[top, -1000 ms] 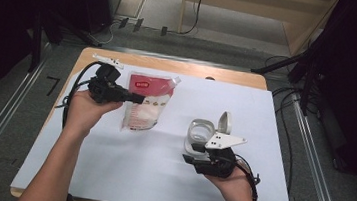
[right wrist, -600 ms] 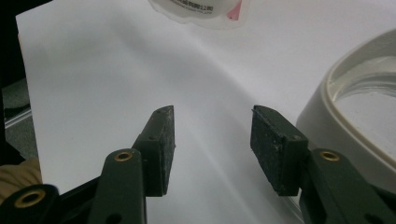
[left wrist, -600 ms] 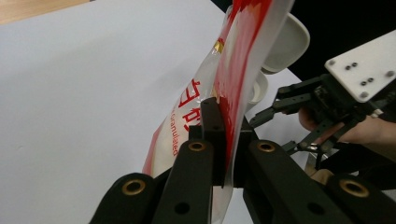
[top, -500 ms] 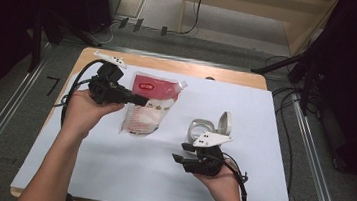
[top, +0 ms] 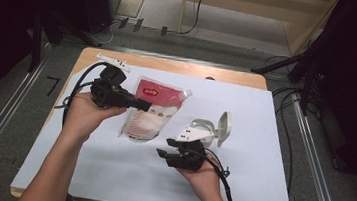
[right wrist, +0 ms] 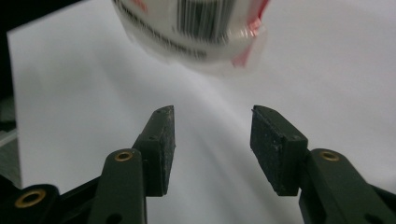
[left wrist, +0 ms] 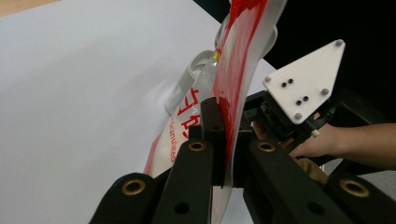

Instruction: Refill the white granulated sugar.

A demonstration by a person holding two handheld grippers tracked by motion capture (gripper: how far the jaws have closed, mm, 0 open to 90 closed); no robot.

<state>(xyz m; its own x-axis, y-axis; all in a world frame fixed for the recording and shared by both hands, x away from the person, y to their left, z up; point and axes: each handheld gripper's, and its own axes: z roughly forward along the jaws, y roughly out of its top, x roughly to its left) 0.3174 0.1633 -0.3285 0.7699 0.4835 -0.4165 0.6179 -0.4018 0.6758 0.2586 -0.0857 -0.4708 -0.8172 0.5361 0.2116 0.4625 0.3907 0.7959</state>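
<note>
The clear plastic pouch with red printing (left wrist: 224, 93) carries red lettering; in the left gripper view only a fragment resembling "ranulated" can be read. A black barcode (right wrist: 205, 14) stands on its lower end; its digits are illegible.

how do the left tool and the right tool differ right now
The left tool has its jaws shut on the edge of the red and clear pouch; the right tool has its jaws apart with nothing between them. The left tool sits at the pouch's upper part; the right tool is clear of the pouch, aimed toward its lower end. Both are black, hand-held and above the white sheet.
</note>
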